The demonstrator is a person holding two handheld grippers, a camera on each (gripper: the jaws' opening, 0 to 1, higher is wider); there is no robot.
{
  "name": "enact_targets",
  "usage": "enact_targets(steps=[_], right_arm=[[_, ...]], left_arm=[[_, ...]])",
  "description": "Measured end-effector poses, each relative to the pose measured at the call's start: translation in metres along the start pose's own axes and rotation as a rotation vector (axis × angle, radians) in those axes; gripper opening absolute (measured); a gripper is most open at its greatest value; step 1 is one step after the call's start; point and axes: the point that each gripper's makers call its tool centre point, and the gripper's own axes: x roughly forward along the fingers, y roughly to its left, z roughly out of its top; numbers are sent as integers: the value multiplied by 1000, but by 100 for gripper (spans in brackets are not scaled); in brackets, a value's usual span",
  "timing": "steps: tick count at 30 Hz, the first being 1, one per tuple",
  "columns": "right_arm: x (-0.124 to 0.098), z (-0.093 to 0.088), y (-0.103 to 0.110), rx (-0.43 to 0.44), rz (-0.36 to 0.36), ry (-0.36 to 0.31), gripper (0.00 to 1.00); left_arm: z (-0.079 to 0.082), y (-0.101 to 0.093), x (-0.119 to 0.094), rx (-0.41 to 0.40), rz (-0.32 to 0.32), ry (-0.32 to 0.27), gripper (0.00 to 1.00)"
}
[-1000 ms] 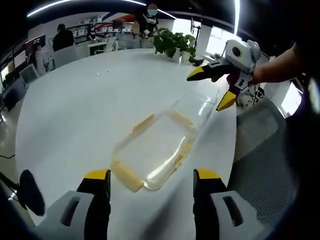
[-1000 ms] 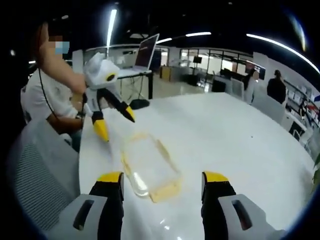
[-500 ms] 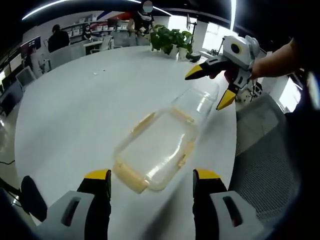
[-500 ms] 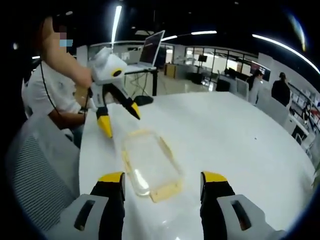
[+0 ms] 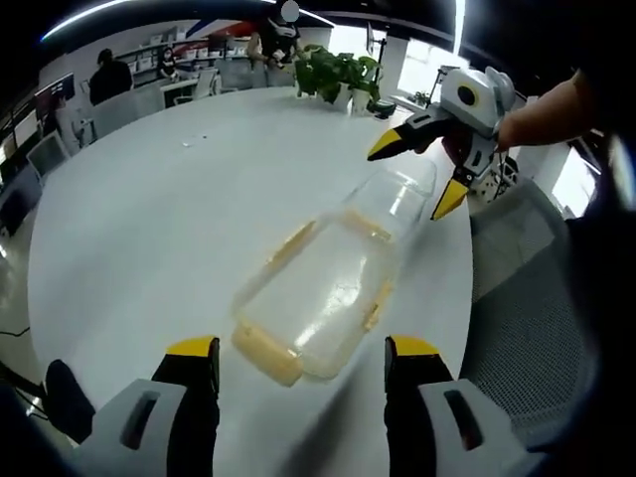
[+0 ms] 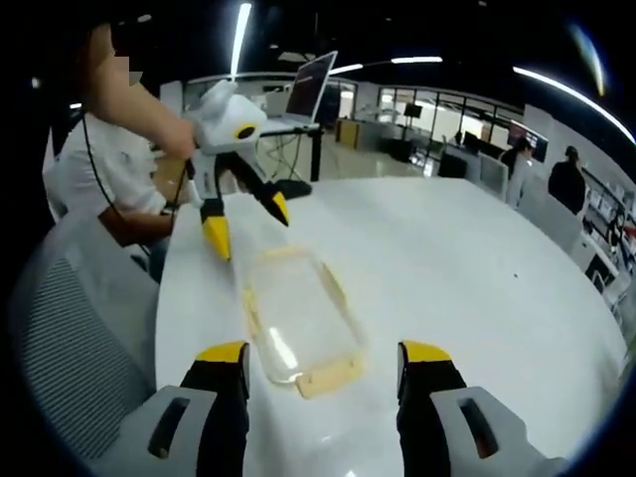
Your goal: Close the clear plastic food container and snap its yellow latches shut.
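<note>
Container (image 5: 320, 294) lengthwise between both grippers' jaws

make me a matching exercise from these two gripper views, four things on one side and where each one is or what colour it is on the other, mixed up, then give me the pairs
Things:
1. clear food container
2. potted plant
3. open laptop
4. mesh chair

Descriptions:
A. green leaves, at the far edge of the white table
B. on a stand behind the left gripper in the right gripper view
C. lying on the table between the two open grippers, yellow latches along its edges
D. grey, beside the table's near edge

Pairs: 1-C, 2-A, 3-B, 4-D

The right gripper hovers at the container's far end.
</note>
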Motion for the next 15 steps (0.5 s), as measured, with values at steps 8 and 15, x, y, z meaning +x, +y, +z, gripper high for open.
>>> enact_targets(steps=[8,15], right_arm=[[4,-3,-1,-13,22,26,57],[6,-8,1,-37,58,60,55]], left_arm=[[-2,1,5,35,-16,33,66],[0,4,9,36,-21,47,66]])
